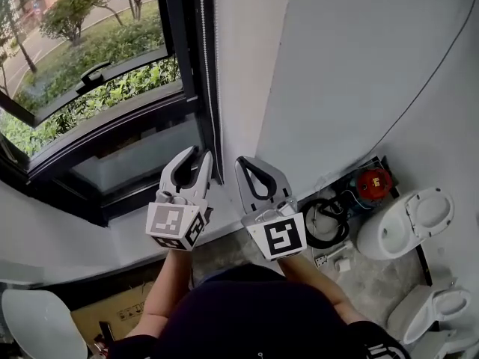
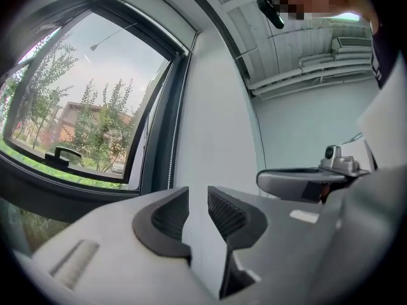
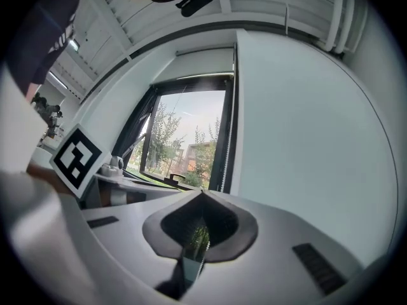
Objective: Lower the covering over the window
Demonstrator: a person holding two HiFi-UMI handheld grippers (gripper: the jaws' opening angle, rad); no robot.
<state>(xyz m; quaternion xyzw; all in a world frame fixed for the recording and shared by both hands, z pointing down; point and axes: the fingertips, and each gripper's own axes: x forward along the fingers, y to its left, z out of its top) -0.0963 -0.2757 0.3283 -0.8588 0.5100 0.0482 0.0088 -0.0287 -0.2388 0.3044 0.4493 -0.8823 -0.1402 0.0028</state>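
We hold both grippers near the window's (image 1: 174,36) right edge. The left gripper (image 1: 200,155) has its jaws apart, with only wall showing between them. The right gripper (image 1: 243,163) is pinched closed on nothing (the bead chain (image 1: 208,66) hangs just beyond, between the two). The blind (image 3: 200,62) sits at the window's far top.

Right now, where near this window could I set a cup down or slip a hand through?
Free: the grey ledge left of the left tool, under the window frame. Crowded: the floor at right, with toilets and a cable coil. The chain hangs between left and right tool.
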